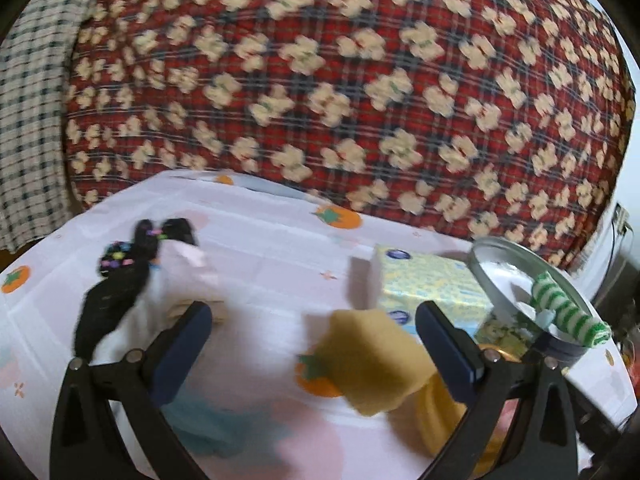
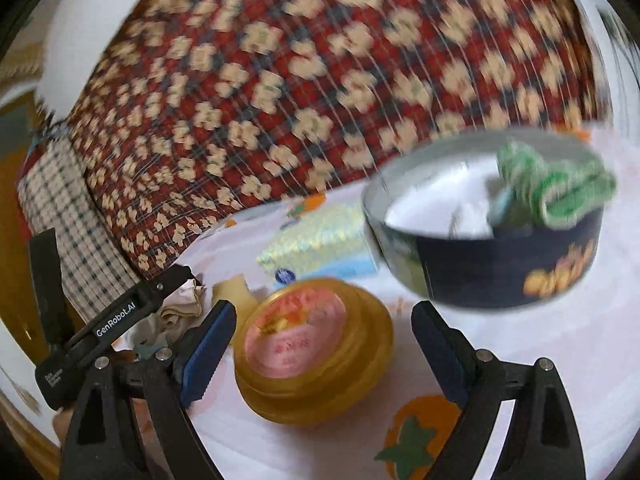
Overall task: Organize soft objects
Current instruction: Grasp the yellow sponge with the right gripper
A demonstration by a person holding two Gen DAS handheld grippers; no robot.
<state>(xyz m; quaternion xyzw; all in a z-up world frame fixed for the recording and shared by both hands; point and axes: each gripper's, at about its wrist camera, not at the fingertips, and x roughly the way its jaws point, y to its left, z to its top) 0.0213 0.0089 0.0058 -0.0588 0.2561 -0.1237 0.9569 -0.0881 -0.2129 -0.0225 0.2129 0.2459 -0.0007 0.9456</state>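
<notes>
Yellow cloth (image 1: 372,360) lies crumpled on counter (image 1: 272,248), between spread left tongs (image 1: 314,344); looks light, limp, non-slip. Best pinch: raised folded edge. Black dotted sock (image 1: 116,280) lies farther left. Green-striped sock (image 2: 560,184) hangs over tin (image 2: 500,272) rim. Right tongs (image 2: 324,348) spread, empty, above amber lidded jar (image 2: 316,360).

Ahead of the tool: red plaid flowered quilt (image 1: 340,80), checked cloth (image 1: 32,120) at its left, tissue pack (image 2: 320,236) beside amber lidded jar (image 2: 316,356), on persimmon-print tablecloth (image 1: 272,248).
</notes>
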